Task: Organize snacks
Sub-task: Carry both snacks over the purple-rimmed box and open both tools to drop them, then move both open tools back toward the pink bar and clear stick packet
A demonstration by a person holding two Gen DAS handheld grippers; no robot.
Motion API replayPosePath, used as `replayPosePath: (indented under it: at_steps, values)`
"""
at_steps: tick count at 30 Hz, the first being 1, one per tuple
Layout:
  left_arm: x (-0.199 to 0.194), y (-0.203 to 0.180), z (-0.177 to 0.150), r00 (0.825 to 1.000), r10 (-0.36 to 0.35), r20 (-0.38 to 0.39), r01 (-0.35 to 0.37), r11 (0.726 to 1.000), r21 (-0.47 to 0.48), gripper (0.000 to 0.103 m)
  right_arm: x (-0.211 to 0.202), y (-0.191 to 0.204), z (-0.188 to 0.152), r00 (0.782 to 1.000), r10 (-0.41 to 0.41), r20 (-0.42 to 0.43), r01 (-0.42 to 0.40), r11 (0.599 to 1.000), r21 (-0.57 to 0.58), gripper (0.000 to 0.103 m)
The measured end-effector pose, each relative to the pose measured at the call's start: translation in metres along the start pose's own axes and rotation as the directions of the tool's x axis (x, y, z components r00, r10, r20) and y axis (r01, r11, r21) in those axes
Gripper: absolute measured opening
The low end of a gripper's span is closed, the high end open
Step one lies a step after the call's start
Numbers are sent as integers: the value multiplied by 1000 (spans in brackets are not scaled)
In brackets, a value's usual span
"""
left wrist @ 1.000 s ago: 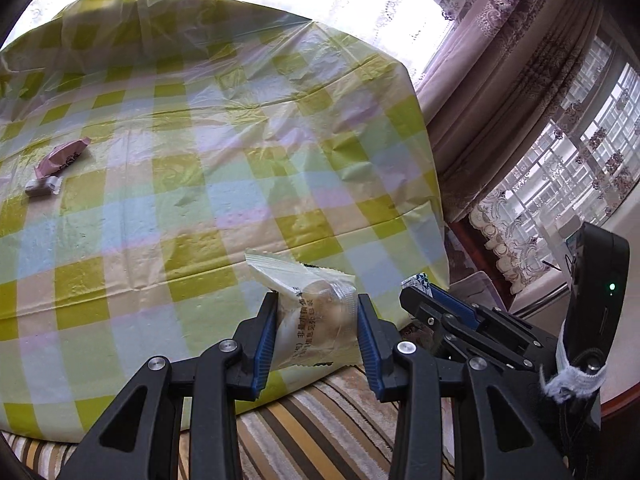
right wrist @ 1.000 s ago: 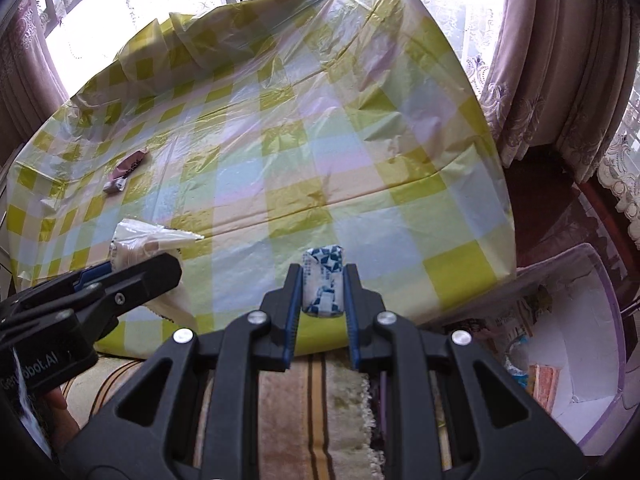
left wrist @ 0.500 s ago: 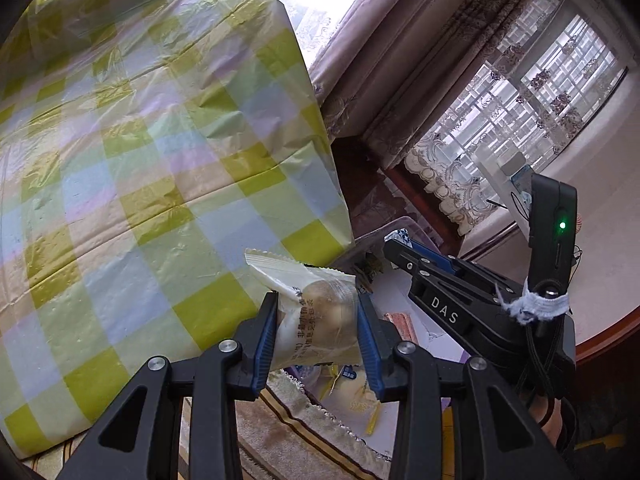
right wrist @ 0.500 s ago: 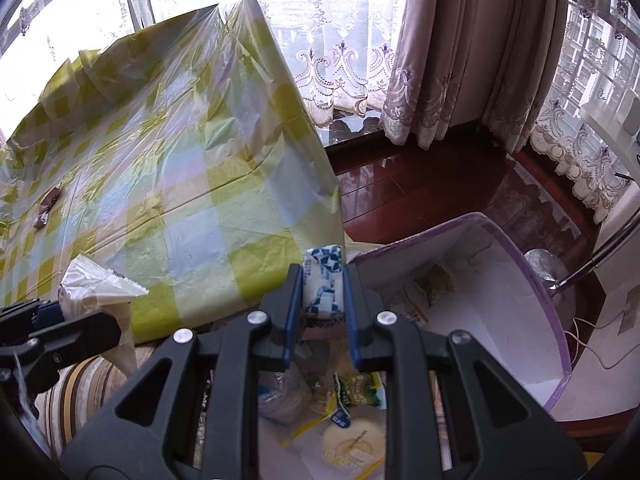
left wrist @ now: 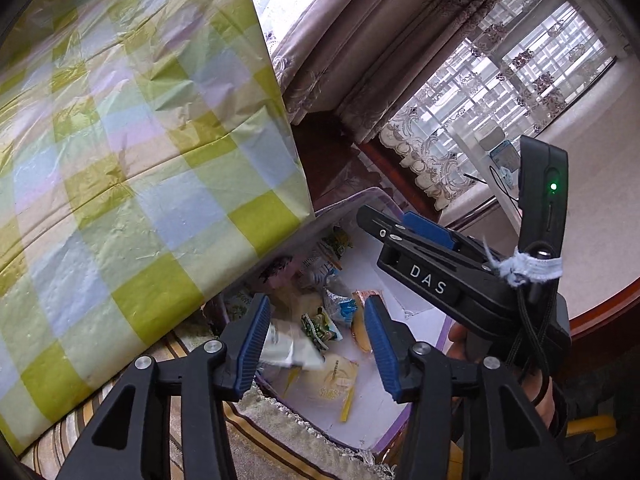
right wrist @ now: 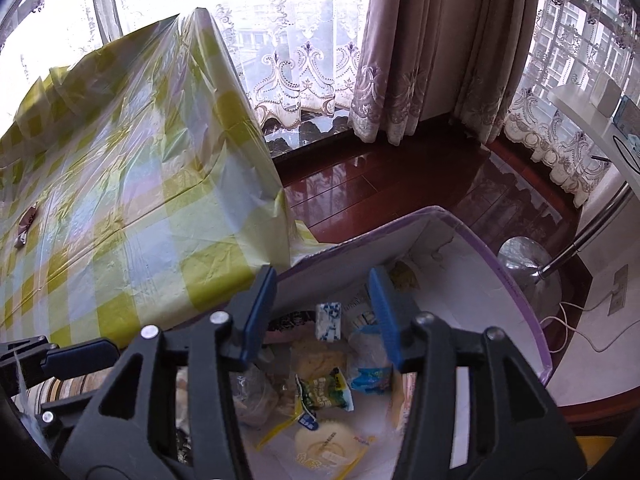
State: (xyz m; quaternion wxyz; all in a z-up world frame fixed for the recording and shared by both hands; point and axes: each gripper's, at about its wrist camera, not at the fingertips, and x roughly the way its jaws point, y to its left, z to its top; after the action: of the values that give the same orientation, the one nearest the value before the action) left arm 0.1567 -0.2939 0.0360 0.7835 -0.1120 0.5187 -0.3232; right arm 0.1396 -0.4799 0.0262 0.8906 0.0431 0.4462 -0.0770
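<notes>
The blue-and-white packet (right wrist: 329, 321) sits between my right tongs (right wrist: 322, 314), touching neither finger, over the purple-rimmed bin (right wrist: 516, 292). My left tongs (left wrist: 316, 334) are spread too; a blurred white packet (left wrist: 290, 346) lies just beside the left finger, above the bin's snack pile (left wrist: 332, 320). Both tongs are spread wide. One pink wrapper (right wrist: 26, 222) lies on the far-left checked tablecloth (right wrist: 132, 184).

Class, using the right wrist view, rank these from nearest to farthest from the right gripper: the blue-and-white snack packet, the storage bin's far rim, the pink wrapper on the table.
1. The blue-and-white snack packet, between the open fingers of the right gripper, over the bin.
2. The storage bin's far rim, ahead and slightly right.
3. The pink wrapper, far left on the checked tablecloth.
</notes>
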Motion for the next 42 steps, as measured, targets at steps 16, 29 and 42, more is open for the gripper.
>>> replayPosePath:
  at_steps: [16, 29, 42]
  values:
    - [-29, 37, 12, 988, 121, 92, -115, 991, -68, 52, -4, 30, 2, 1000, 19, 4, -19, 998, -54, 66]
    - [-74, 94, 27, 956, 230, 179, -205, 967, -149, 52, -7, 83, 15, 996, 82, 25, -79, 990, -114, 67]
    - [-126, 199, 30, 897, 398, 193, -308, 874, -375, 53, -2, 162, 29, 985, 172, 26, -164, 967, -196, 71]
